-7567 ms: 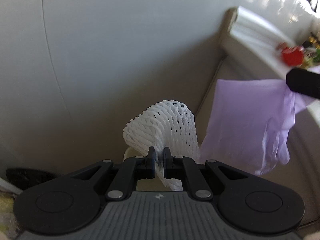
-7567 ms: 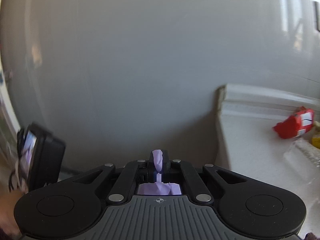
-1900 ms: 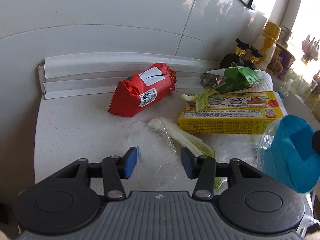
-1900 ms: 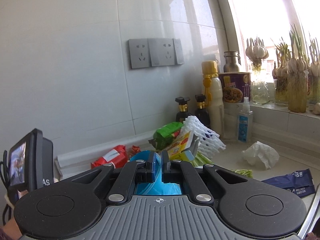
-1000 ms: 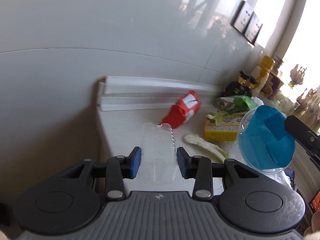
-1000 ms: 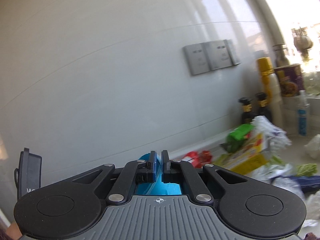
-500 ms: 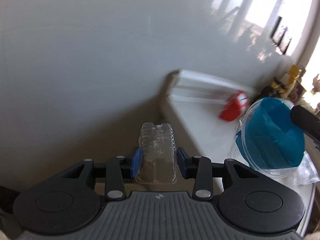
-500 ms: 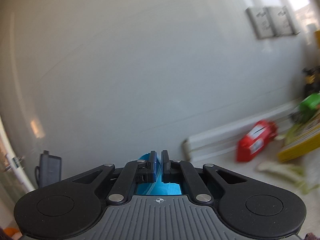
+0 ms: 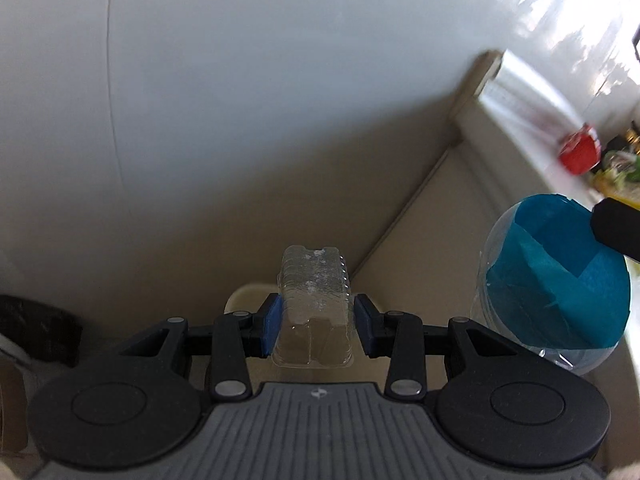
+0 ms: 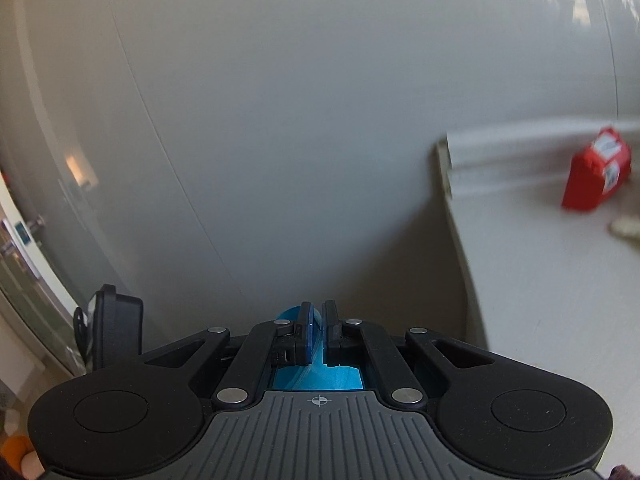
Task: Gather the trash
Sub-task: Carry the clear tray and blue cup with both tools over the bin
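The left gripper [image 9: 315, 326] points steeply down, past the end of the bench [image 9: 520, 128], toward the floor beside a pale wall. Its two blue pads press on the sides of a clear plastic clamshell tray [image 9: 314, 312], so it is gripping this tray. The tray stands out forward from the jaws, toward 12 o'clock. Just under the tray, a cream round rim [image 9: 244, 296] shows; what it belongs to I cannot tell.

At 3 o'clock in the left wrist view hangs a clear plastic lid with blue paper [image 9: 556, 284] inside it, and the black tip of the other gripper touches its upper edge.

The right gripper [image 10: 317, 338] points less steeply down, toward the same wall. Its jaws are closed almost fully on the thin edge of the blue-lined lid, which shows as a blue strip between the pads and below them.

On the bench, at 2 o'clock in the right wrist view, lies a red snack packet [image 10: 596, 176], well apart from both grippers. At 9 o'clock there is a black device [image 10: 114, 332].
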### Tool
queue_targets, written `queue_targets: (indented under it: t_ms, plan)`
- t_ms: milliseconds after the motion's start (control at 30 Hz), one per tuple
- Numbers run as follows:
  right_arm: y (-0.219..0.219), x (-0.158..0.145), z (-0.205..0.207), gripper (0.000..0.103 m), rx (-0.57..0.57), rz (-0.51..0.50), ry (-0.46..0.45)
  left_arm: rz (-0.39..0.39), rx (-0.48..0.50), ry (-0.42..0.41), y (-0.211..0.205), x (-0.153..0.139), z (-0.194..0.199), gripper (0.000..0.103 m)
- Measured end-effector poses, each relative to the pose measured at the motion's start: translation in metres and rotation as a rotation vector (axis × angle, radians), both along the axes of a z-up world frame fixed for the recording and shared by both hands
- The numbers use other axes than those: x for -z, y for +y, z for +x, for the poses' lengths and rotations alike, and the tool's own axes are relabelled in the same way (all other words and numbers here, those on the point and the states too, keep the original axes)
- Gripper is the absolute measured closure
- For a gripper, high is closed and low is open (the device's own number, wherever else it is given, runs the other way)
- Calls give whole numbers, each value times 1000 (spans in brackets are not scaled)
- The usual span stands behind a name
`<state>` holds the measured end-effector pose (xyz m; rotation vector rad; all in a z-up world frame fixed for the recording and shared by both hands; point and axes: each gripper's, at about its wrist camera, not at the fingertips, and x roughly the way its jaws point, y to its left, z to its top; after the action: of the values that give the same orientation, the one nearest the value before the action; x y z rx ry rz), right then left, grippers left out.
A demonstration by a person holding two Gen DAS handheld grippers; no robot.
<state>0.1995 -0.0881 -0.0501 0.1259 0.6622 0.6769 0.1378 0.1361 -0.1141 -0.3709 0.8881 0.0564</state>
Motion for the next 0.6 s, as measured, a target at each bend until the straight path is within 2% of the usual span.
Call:
queue_targets:
  t_ms: [233,600]
  plan:
    - [10,32,8,101,15,-83,102,-1,5,90,-3,40,0,67]
    - [21,60,8,101,14,-219,152,20,9,197,-14,82,14,67]
